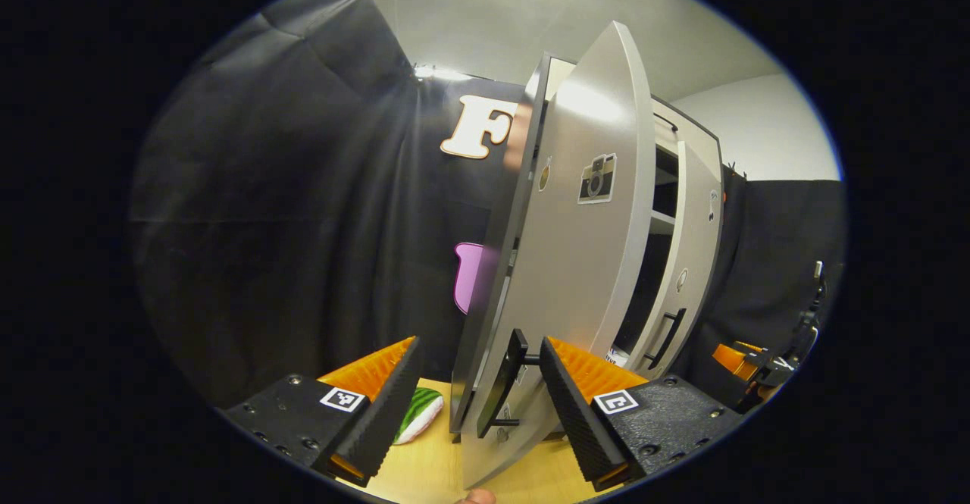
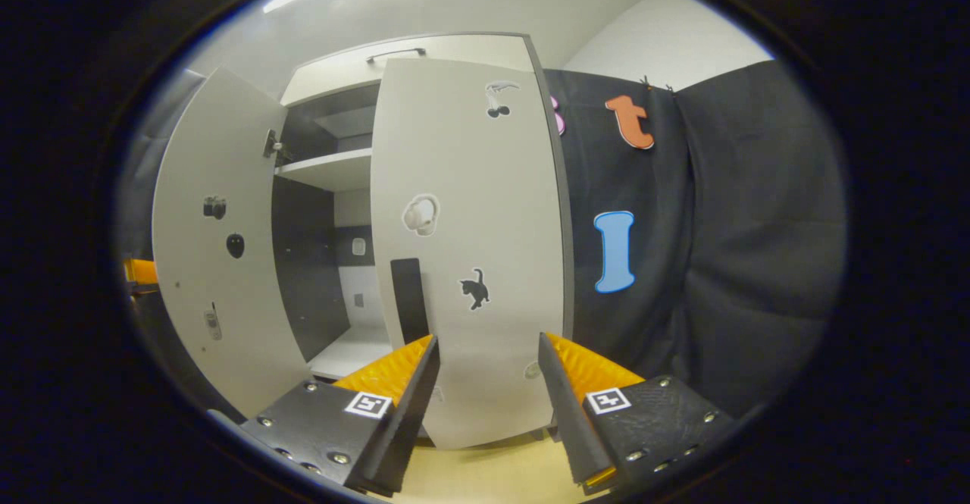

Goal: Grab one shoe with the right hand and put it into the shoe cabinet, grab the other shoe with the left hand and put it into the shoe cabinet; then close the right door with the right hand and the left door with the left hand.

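In the left gripper view the grey left door (image 1: 583, 246) of the shoe cabinet stands part open and shows nearly edge-on. Its black bar handle (image 1: 498, 390) lies between the spread fingers of my left gripper (image 1: 479, 352), which is open. Farther right is the right door (image 1: 693, 261) with its own handle (image 1: 667, 337). In the right gripper view the right door (image 2: 470, 246) is almost closed just ahead of my right gripper (image 2: 485, 352), open with nothing held. The left door (image 2: 212, 261) hangs open beside the dark cabinet interior (image 2: 326, 261). A small white thing (image 1: 617, 354) shows low in the gap; I cannot tell what it is.
A watermelon-patterned soft object (image 1: 418, 413) lies on the wooden floor (image 1: 424, 466) left of the left door. The right gripper (image 1: 761, 367) shows at the far right of the left gripper view. A white shelf (image 2: 326, 170) crosses the cabinet's upper part. Black cloth walls close in on both sides.
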A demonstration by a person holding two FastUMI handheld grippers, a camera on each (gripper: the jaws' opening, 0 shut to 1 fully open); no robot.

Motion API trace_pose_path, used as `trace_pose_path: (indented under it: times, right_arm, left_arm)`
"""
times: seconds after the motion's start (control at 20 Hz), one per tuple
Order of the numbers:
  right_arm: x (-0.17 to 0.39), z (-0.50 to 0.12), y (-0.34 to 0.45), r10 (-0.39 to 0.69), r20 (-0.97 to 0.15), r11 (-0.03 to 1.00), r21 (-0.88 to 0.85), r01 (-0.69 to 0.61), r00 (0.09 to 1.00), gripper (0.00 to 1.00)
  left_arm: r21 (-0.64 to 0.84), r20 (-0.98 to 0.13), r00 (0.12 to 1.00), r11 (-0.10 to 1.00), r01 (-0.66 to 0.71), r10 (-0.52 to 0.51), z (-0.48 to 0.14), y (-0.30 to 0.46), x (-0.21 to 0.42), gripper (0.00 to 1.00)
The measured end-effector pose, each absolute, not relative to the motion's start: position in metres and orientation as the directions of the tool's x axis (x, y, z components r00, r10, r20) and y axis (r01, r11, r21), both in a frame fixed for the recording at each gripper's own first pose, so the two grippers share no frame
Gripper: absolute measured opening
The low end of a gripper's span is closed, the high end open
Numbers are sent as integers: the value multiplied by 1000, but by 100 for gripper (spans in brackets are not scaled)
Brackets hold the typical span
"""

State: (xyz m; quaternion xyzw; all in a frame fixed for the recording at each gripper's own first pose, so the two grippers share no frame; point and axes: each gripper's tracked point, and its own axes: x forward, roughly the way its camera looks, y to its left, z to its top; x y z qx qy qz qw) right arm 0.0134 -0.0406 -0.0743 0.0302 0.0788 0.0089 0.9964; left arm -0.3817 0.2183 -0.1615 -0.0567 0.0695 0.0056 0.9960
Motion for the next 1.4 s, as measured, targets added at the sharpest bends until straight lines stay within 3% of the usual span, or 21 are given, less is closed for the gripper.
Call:
trace_pose_path:
  times: [0.3, 1.0, 1.1, 1.15, 1.4]
  right_arm:
    - [16, -74, -37, 17, -151, 998, 61, -8, 988, 75]
    - [14, -53, -44, -19, -105, 995, 98, 29, 994, 80]
    - [14, -49, -44, -20, -100, 995, 95, 30, 995, 75]
    - [13, -47, -44, -21, -95, 995, 96, 30, 995, 82]
    - [5, -41, -47, -33, -87, 994, 98, 41, 996, 82]
  left_arm:
    - [-143, -144, 987, 988, 51, -71, -164, 215, -369, 94]
    - [-147, -163, 956, 964, 222, -245, -168, 197, -356, 94]
    - [-149, -162, 952, 961, 235, -258, -169, 191, -351, 94]
    - [-150, -162, 950, 959, 243, -266, -168, 189, -349, 94]
    - [-155, -172, 937, 948, 279, -304, -169, 180, -347, 94]
